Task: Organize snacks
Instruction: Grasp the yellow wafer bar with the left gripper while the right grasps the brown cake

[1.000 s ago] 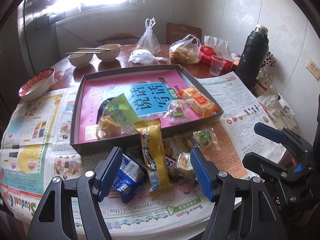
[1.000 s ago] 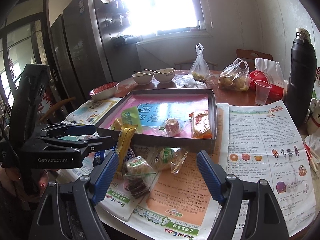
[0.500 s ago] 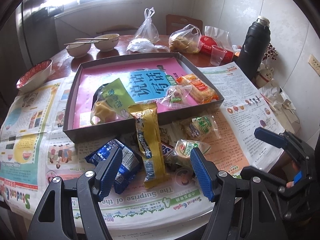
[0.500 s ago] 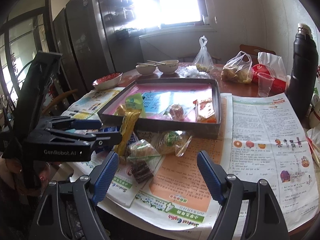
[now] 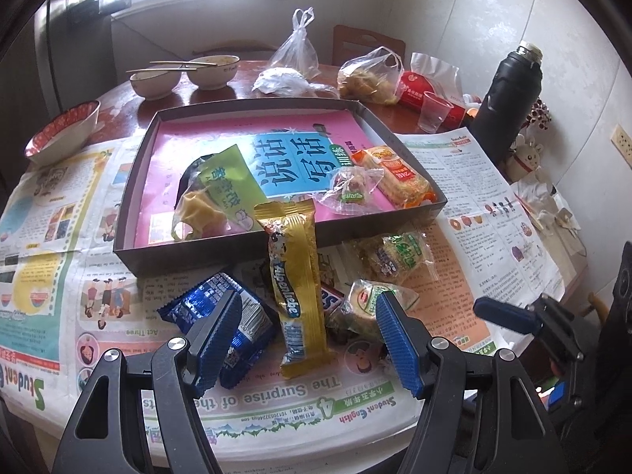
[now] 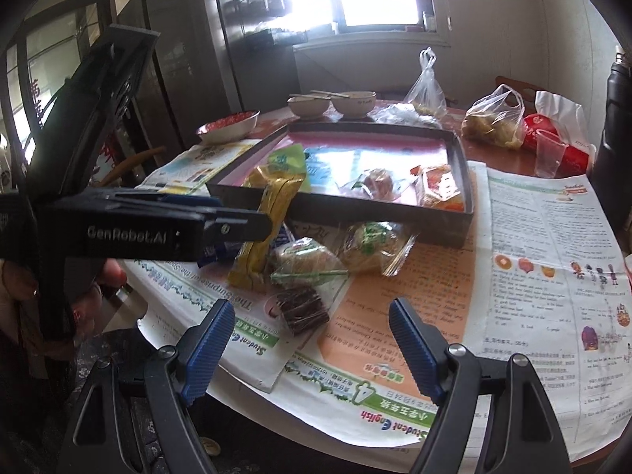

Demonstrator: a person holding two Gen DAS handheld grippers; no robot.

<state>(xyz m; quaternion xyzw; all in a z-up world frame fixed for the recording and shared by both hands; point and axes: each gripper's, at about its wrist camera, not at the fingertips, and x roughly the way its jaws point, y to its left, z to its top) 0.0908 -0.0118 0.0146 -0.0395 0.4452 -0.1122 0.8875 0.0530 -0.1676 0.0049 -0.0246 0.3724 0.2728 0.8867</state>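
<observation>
A dark shallow box (image 5: 221, 251) (image 6: 454, 233) lined with a pink booklet holds a green-and-yellow packet (image 5: 221, 193), a clear-wrapped sweet (image 5: 349, 191) and an orange cracker pack (image 5: 395, 173). In front of it on newspaper lie a gold Alpenliebe bar (image 5: 296, 284) (image 6: 268, 221) leaning on the box wall, a blue packet (image 5: 221, 316), two green-labelled cakes (image 5: 395, 256) (image 6: 371, 245) and a dark chocolate piece (image 6: 302, 310). My left gripper (image 5: 308, 331) hangs open just above the gold bar and blue packet, holding nothing. My right gripper (image 6: 312, 339) is open over the newspaper near the chocolate piece.
Behind the box stand bowls with chopsticks (image 5: 213, 71), a red-rimmed bowl (image 5: 63, 130), tied plastic bags (image 5: 371, 77), a clear cup (image 5: 434, 112) and a black flask (image 5: 509, 98). A hand (image 6: 79, 300) holds the left gripper's handle. The table's front edge runs just below both grippers.
Both grippers have come lower and closer to the loose snacks in front of the box. Their jaws kept the same width and nothing on the table moved.
</observation>
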